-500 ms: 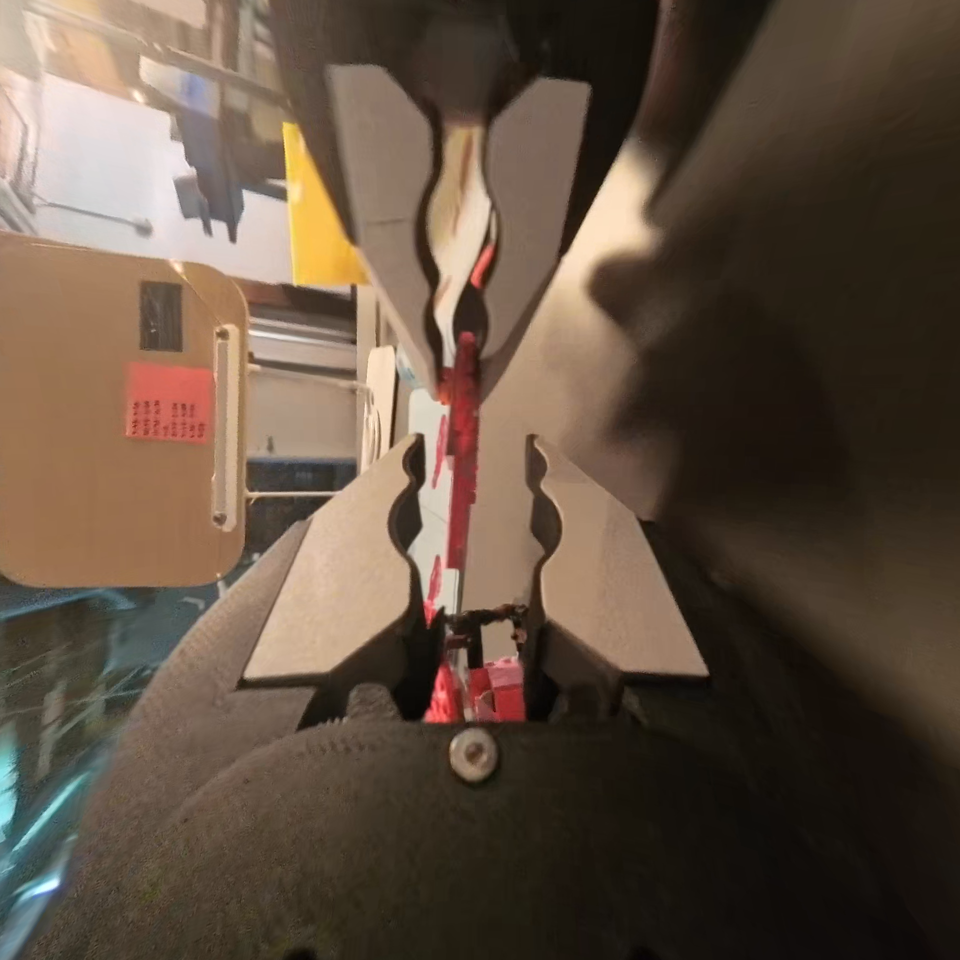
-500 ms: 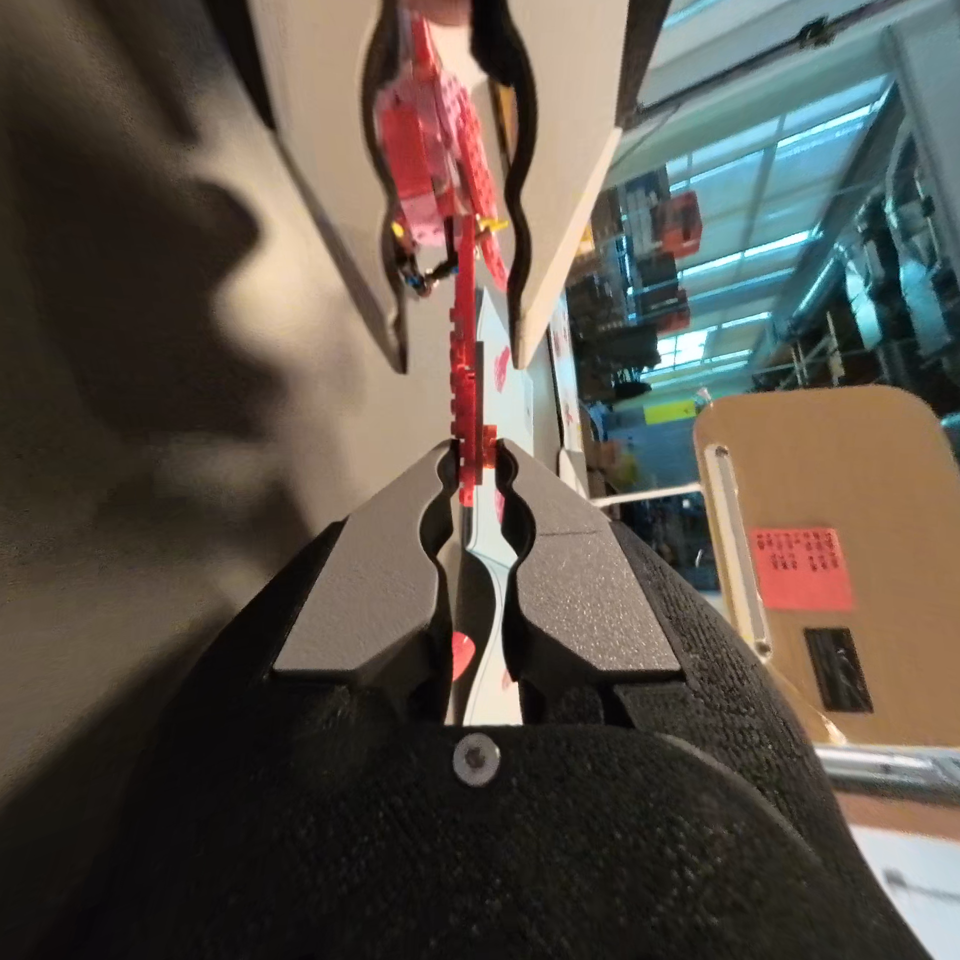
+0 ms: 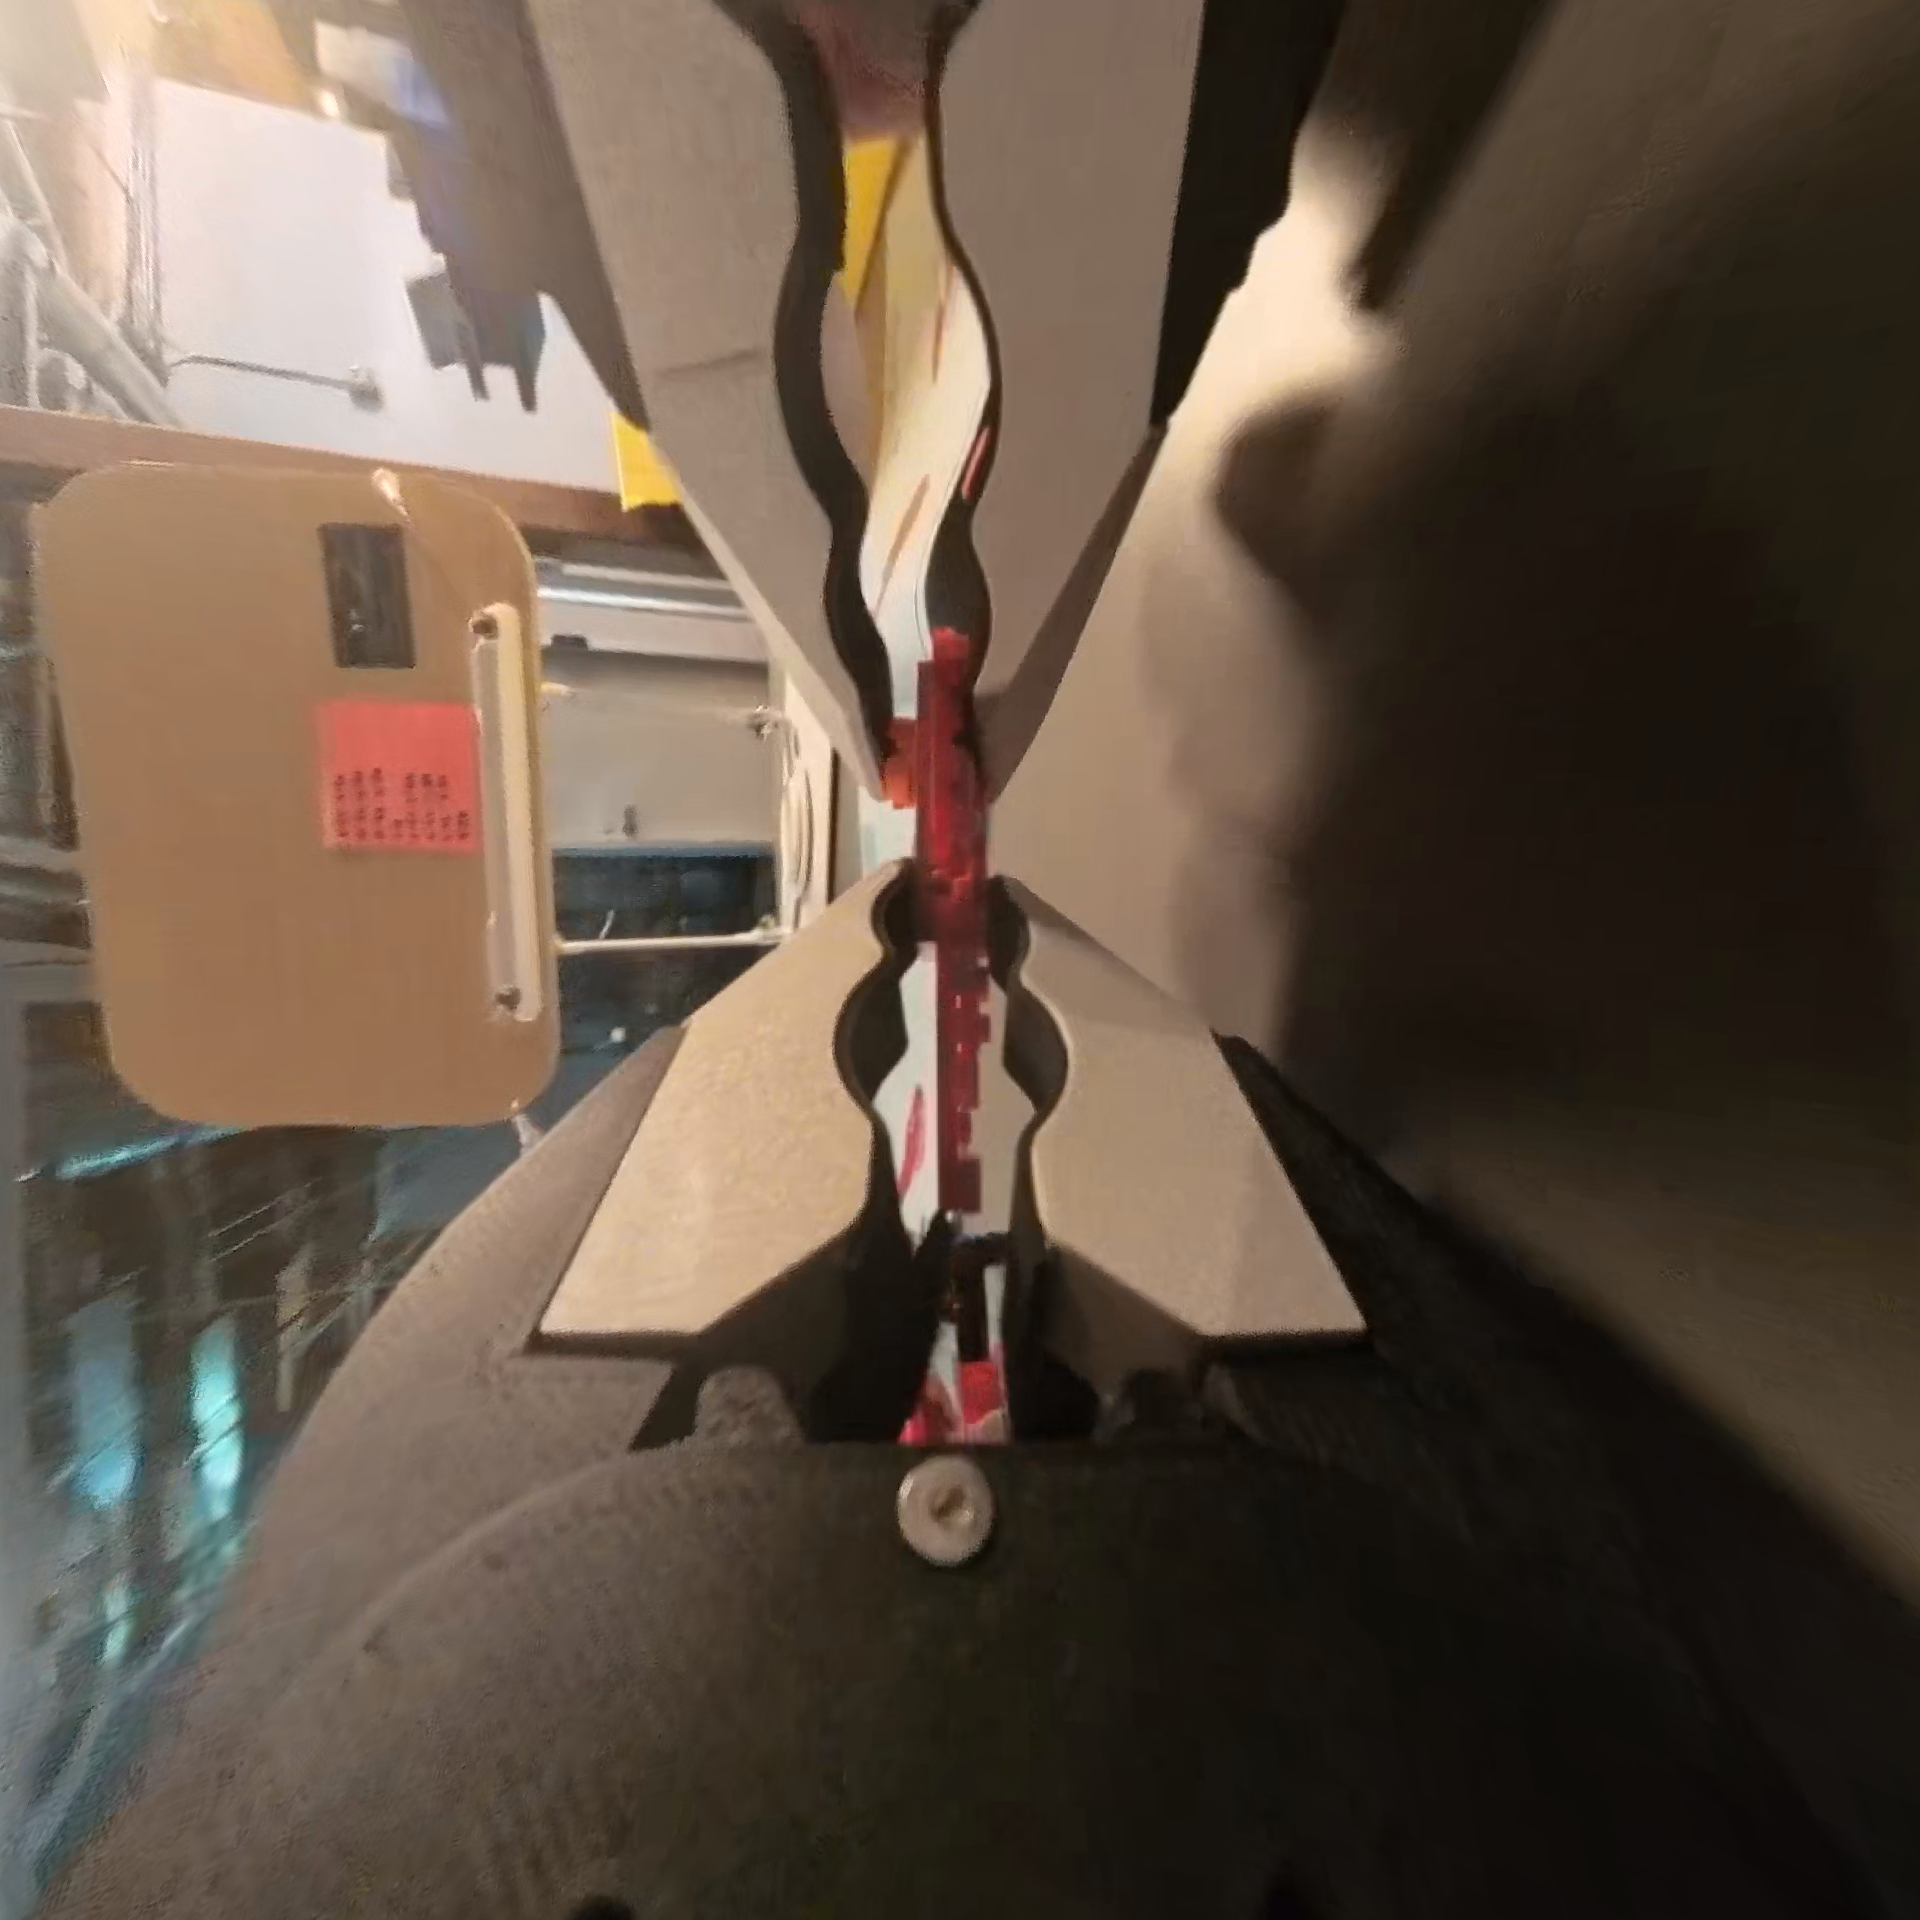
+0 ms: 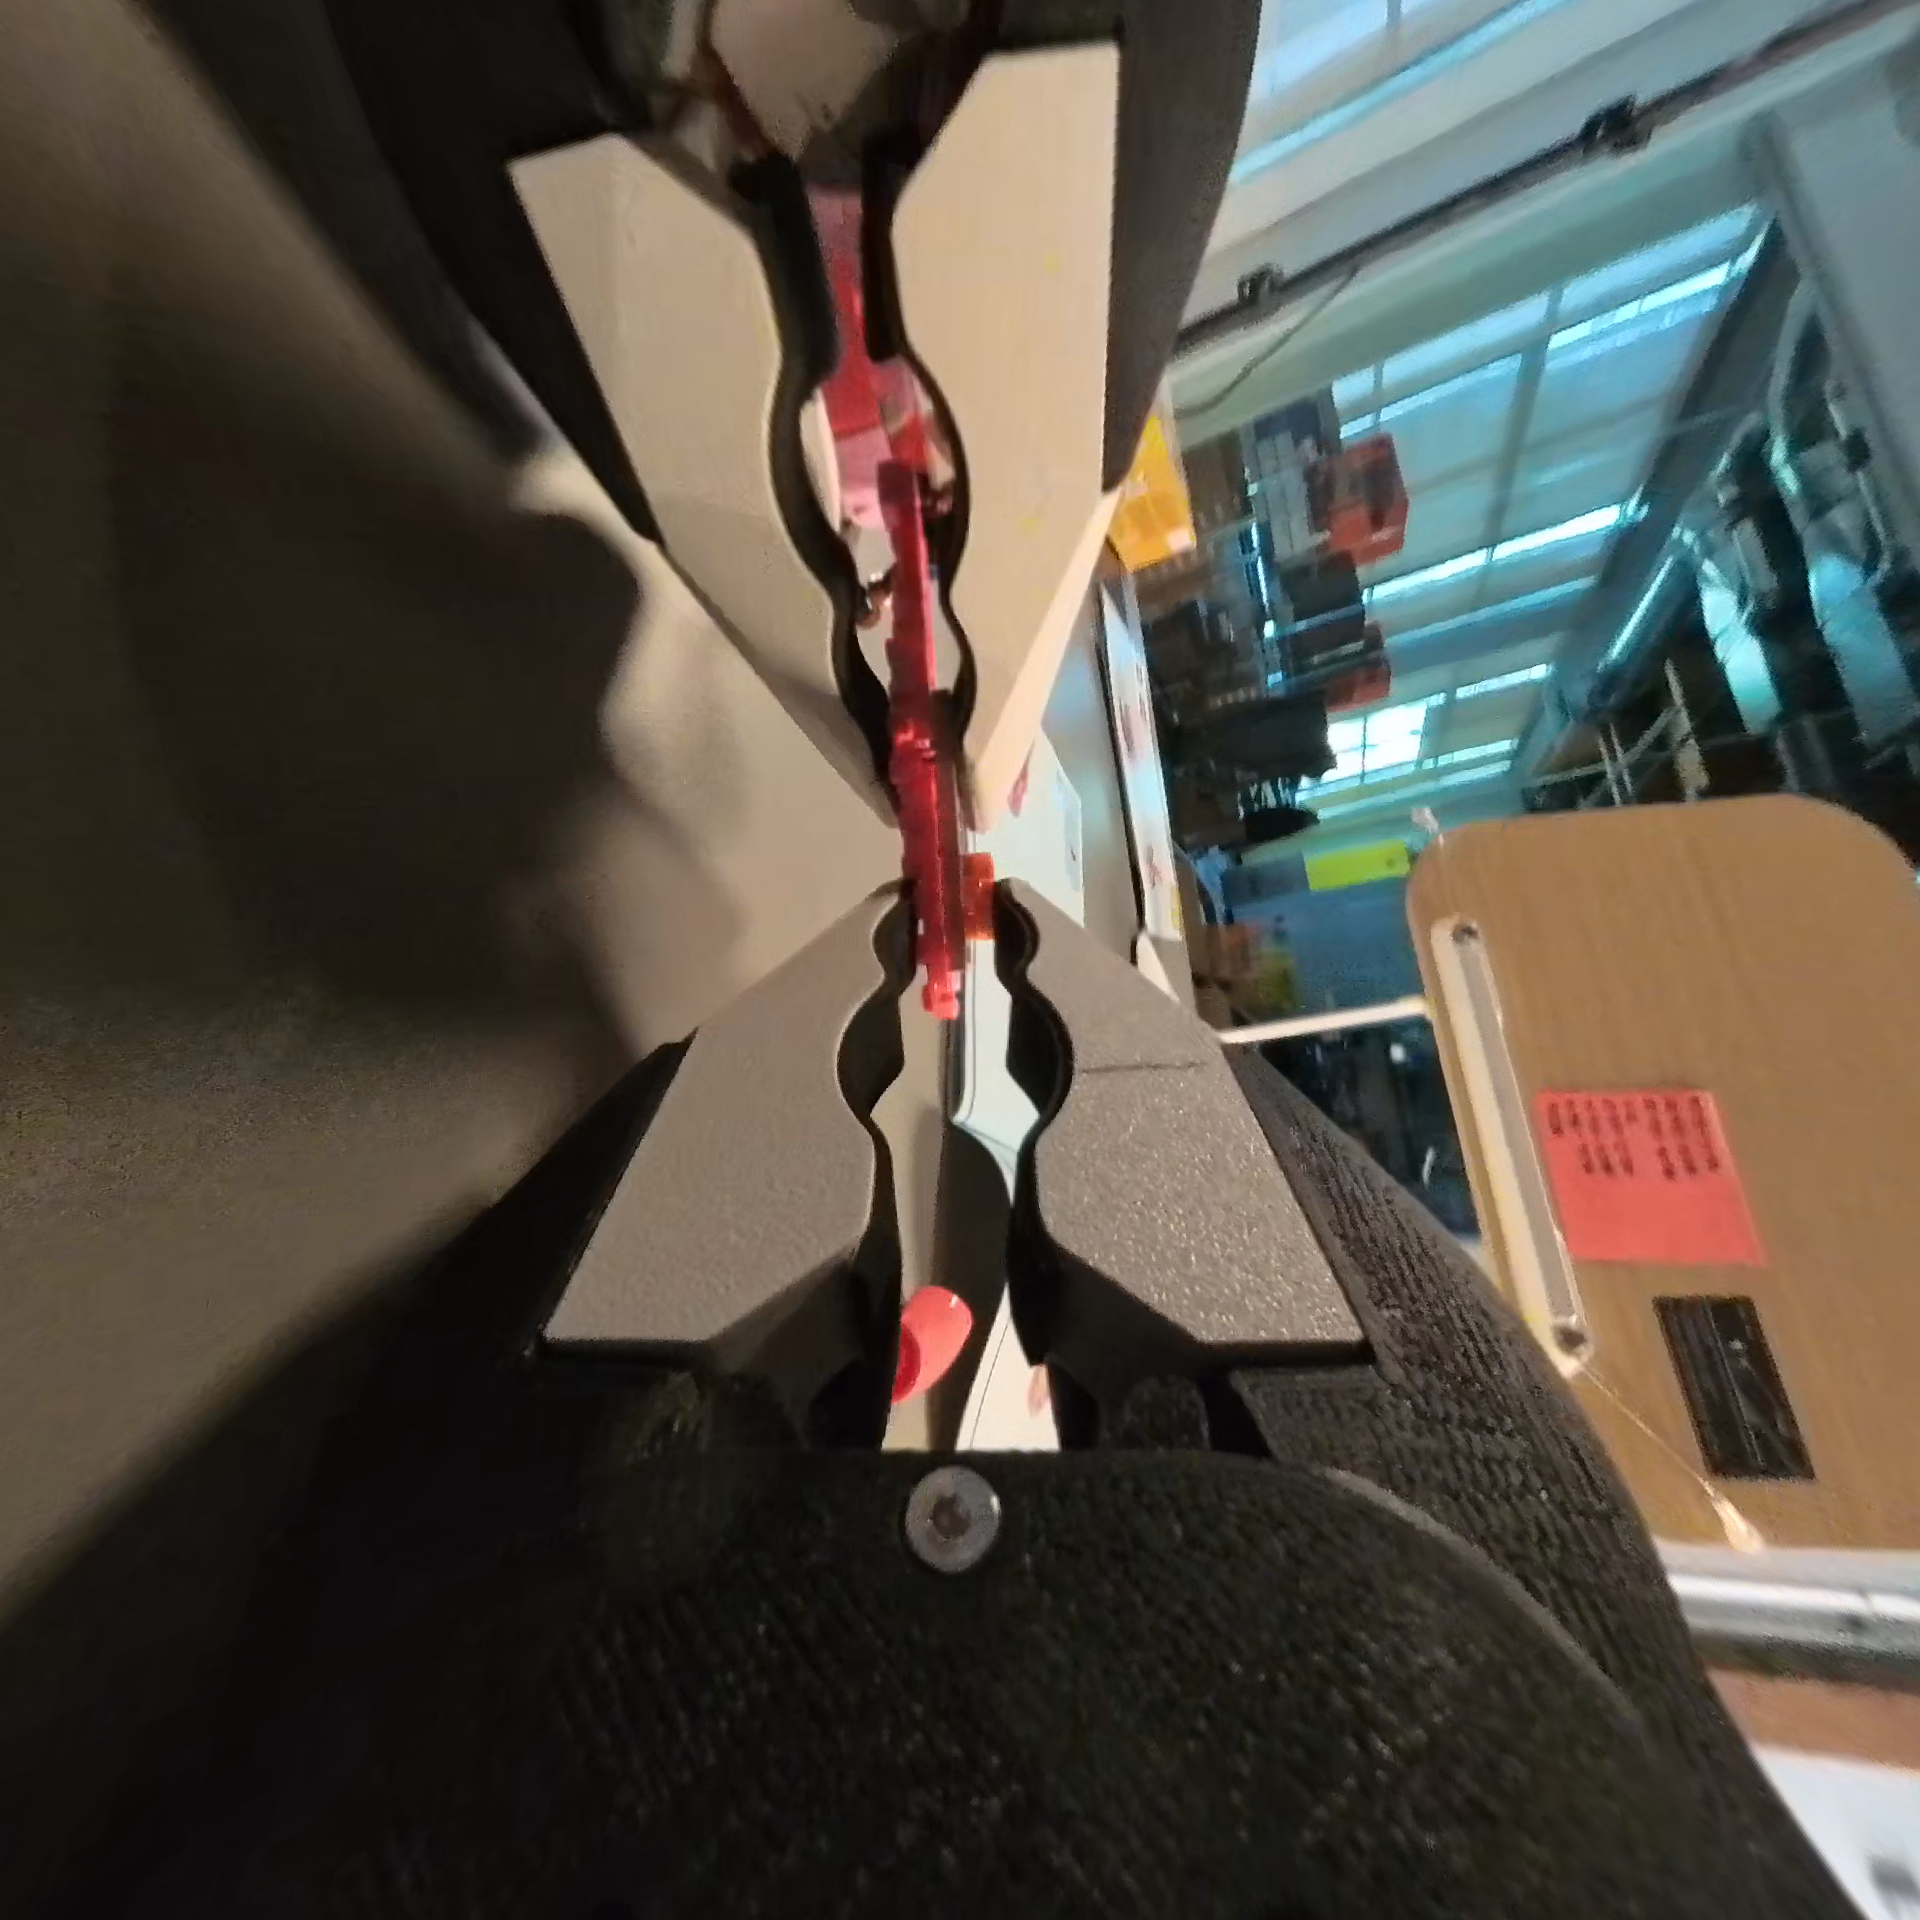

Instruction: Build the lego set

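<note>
Both grippers tip to tip, left gripper (image 3: 951, 904) and right gripper (image 4: 951, 909) (fingers nearly together, facing each other).

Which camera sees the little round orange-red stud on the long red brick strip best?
The right wrist view: the round orange-red stud sits sharp beside the red brick strip. In the left wrist view the stud looks blurred.

Two opposed close wrist views, sharing one red brick strip (image 3: 951, 831).

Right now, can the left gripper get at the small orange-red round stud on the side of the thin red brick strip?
Probably not: the left gripper is shut on the thin red brick strip, and the small orange-red round stud sits against the right gripper fingertips.
</note>
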Motion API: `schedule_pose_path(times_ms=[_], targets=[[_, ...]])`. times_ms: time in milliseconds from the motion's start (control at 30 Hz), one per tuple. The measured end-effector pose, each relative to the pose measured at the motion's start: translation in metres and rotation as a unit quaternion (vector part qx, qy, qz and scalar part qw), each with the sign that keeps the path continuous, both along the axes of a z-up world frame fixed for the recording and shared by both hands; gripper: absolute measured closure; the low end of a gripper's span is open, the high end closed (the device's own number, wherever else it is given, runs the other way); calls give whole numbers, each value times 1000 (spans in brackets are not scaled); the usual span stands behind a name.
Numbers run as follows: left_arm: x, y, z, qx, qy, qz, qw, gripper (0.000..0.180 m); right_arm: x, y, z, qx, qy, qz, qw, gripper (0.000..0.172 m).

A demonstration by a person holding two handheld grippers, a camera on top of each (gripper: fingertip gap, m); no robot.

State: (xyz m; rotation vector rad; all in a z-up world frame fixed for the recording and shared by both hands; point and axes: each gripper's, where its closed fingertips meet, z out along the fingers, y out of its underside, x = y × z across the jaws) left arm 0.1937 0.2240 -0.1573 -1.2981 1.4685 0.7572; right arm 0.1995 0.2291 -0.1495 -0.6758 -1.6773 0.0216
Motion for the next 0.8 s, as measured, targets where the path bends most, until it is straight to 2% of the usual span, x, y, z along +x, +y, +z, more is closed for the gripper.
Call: schedule_pose_path(times_ms=[200,400,567,800], targets=[[5,-11,-5,-56,-56,-48,996,170,3,-13,-3,-59,15,70,996,159],[8,-24,-8,-144,-133,-84,977,170,4,-26,-2,-89,15,111,990,160],[10,-32,-8,-197,-174,-89,961,170,4,-32,-1,-90,12,124,988,159],[9,-38,-7,-228,-195,-93,949,169,3,-37,0,-81,-2,122,989,160]])
